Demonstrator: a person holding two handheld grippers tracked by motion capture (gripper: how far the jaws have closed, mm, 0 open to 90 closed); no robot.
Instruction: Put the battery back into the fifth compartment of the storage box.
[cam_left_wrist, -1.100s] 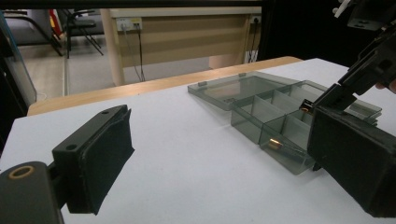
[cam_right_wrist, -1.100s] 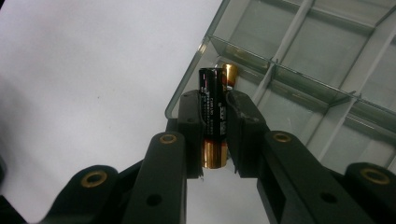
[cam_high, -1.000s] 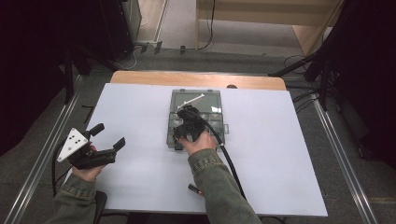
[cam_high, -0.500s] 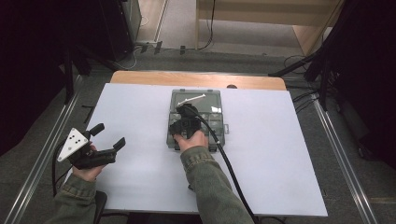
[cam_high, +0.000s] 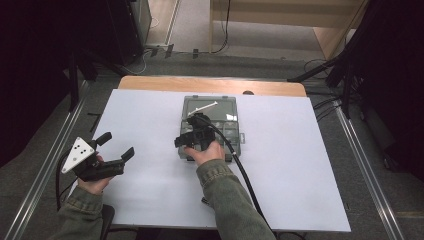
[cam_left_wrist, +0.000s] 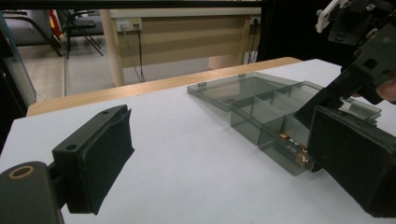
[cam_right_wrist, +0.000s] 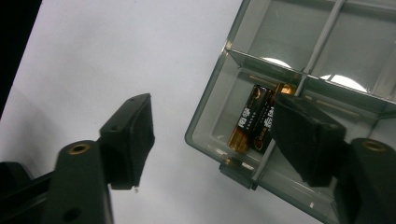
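A clear grey compartment box (cam_high: 227, 131) lies open at the table's centre, its lid (cam_high: 210, 106) folded flat behind it with a white stick-like piece (cam_high: 202, 107) on it. Black and gold batteries (cam_right_wrist: 254, 121) lie in the box's near left corner compartment (cam_left_wrist: 292, 140). My right gripper (cam_right_wrist: 215, 135) is open above that corner, one jaw outside the box over the table and the other over the compartment. In the high view it hangs at the box's near left (cam_high: 187, 141). My left gripper (cam_high: 117, 145) is open and holds nothing, far left of the box (cam_left_wrist: 261, 109).
The white tabletop (cam_high: 300, 170) has free room on both sides of the box. A wooden strip (cam_high: 210, 85) runs along the far edge. Metal rails (cam_high: 370, 175) flank the table. The right gripper's cable (cam_high: 245, 175) trails back along the sleeve.
My right gripper has shifted a little left and nearer, from the box's middle to its near left corner. The left gripper has stayed put.
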